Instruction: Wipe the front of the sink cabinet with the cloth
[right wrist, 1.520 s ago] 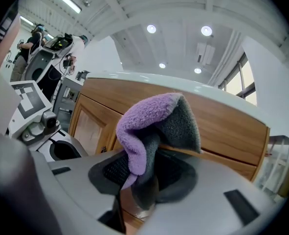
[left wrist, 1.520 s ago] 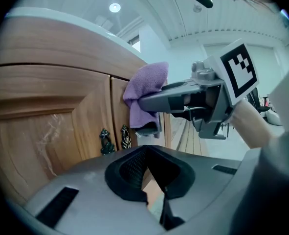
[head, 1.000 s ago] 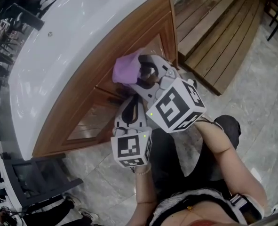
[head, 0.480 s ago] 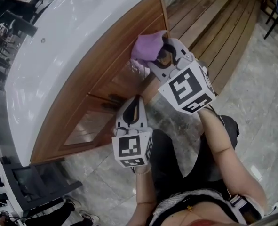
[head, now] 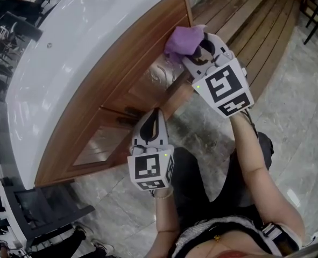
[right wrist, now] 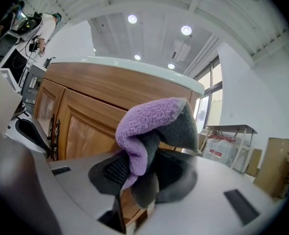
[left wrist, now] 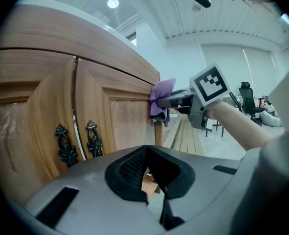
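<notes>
Seen from above, the right gripper (head: 195, 51) clenches a purple cloth (head: 181, 38) against the top right-hand corner of the wooden cabinet (head: 124, 87) front, while the left gripper (head: 153, 118), jaws closed and empty, hovers near the door handles (left wrist: 76, 142).

**Where your three cameras look**

Your head camera looks steeply down from well above the cabinet (head: 121, 85), taking in its front and top. The camera on your left tongs (head: 152, 114) sits low and close to the doors. It faces along the front toward the far end, catching the right tongs (left wrist: 167, 102) and cloth (left wrist: 159, 94). The right tongs' camera faces the opposite way, tilted up, with the cloth close in its middle. All three views share the cabinet front; both tongs' cameras share the handles (left wrist: 78, 141).
</notes>
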Demonstrator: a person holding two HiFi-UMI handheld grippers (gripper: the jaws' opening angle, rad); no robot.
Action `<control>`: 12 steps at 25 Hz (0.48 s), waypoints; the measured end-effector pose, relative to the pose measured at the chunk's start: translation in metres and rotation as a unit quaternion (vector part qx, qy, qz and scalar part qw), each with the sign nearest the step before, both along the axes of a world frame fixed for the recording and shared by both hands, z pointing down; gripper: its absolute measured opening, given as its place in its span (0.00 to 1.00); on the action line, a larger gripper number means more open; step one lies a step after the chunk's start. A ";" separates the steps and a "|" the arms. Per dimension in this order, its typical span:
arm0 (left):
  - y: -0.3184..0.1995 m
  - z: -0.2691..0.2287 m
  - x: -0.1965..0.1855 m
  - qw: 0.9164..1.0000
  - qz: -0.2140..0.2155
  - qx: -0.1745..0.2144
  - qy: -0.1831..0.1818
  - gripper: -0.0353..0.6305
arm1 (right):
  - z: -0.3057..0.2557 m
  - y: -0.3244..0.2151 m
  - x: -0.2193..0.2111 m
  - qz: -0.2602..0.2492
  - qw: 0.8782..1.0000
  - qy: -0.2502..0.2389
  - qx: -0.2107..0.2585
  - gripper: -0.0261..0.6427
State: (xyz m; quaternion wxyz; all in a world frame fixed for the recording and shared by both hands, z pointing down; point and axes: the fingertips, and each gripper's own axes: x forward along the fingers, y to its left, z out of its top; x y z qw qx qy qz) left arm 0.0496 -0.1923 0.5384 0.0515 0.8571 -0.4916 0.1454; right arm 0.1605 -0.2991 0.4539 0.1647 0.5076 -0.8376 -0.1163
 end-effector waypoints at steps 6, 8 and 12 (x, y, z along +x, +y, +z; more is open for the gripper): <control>0.001 -0.004 0.003 1.000 0.003 0.005 0.003 0.05 | 0.000 -0.001 0.001 -0.006 1.000 -0.019 -0.001 0.30; 0.004 -0.003 0.003 1.000 0.003 0.004 0.002 0.05 | 0.001 -0.001 0.001 -0.007 1.000 -0.020 0.003 0.30; 0.009 -0.005 0.001 1.000 0.002 0.005 0.004 0.05 | 0.002 0.001 0.001 -0.010 1.000 -0.028 0.008 0.30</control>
